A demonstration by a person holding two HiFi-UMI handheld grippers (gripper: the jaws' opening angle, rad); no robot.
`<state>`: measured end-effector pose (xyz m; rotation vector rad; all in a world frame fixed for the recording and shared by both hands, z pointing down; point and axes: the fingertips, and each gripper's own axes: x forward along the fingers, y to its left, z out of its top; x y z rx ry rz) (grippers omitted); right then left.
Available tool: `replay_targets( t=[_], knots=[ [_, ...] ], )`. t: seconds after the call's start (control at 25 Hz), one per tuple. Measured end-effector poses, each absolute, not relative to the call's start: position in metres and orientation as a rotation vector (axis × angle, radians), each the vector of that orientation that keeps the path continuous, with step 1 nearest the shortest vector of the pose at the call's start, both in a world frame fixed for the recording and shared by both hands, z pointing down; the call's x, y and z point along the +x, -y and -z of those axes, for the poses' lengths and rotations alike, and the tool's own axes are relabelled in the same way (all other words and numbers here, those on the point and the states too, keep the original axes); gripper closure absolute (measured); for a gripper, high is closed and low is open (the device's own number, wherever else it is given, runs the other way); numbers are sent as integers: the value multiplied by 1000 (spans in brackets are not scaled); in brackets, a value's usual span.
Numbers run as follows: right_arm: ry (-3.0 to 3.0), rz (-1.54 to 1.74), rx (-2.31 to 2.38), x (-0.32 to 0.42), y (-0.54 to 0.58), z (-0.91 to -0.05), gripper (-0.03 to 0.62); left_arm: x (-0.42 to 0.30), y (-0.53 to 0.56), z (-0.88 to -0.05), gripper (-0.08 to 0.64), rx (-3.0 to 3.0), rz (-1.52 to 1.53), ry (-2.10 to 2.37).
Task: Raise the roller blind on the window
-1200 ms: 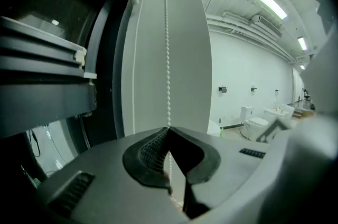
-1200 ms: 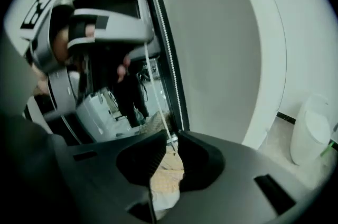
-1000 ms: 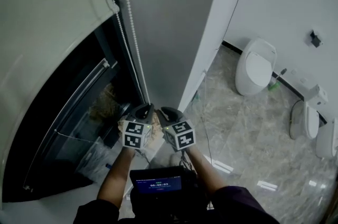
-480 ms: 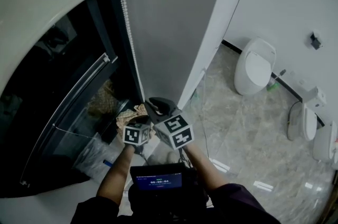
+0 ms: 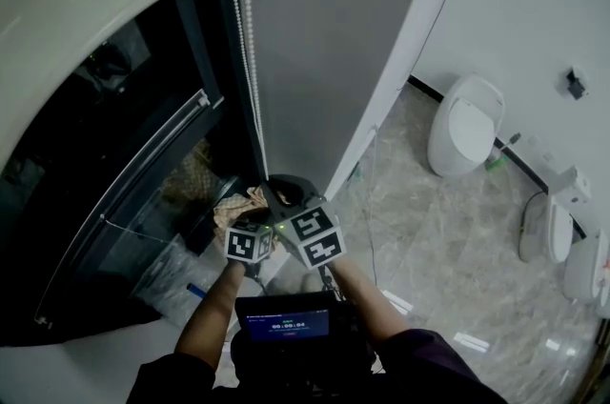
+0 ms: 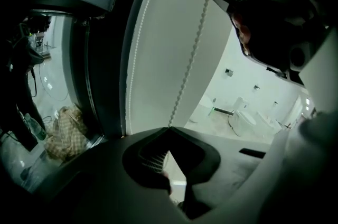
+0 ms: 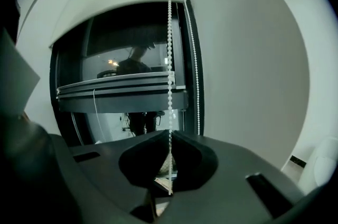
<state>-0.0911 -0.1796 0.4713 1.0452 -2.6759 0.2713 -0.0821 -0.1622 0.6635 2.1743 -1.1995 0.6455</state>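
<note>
Step in hand: hand-over-hand haul on the bead chain (image 7: 169, 59) that drives the roller blind (image 7: 105, 1). The right gripper (image 7: 170, 133) has just been closing its jaws. In its own view they now meet on the nearer strand, which runs in at their tips and shows again in the gap below, so we read it as clenched on the chain. The left gripper (image 6: 169, 129) is likewise clamped on the chain, which enters where its jaws come together. The left gripper view shows the right gripper on the same strand above it, so the right hand has the upper hold and the left the lower. In the head view both grippers sit close together beside the window glass (image 5: 114, 202), at the foot of the grey wall panel (image 5: 324, 40). The pale sheet we take for the blind covers only the top of the window, and dark glass and a grey crossbar (image 7: 121, 92) lie open beneath its lower edge. We therefore judge the raise well advanced but cannot say it is finished. Next move, as we judge it: release the left jaws, draw the right hand straight down along the strand, then re-grip higher with the left. A second strand (image 7: 195, 85) hangs just beside the first, and we must keep to the same one or the blind will run back down.
</note>
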Motion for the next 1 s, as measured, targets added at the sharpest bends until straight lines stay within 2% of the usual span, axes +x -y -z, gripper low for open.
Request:
replay_targets(
  t=[0.24, 0.52, 0.76, 1.0],
  knots=[
    [2612, -119, 1148, -84, 196, -475, 575, -98, 161, -644, 549, 2235, -413, 1258],
    [2511, -211, 1094, -89, 200, -537, 575, -113, 179, -510, 549, 2383, 205, 1301],
    [2425, -298, 1009, -94, 187, -600, 575, -90, 181, -440, 546, 2624, 145, 1299],
    [2424, -351, 983, -100, 178, -614, 575, -88, 191, -424, 548, 2650, 35, 1449]
  ],
)
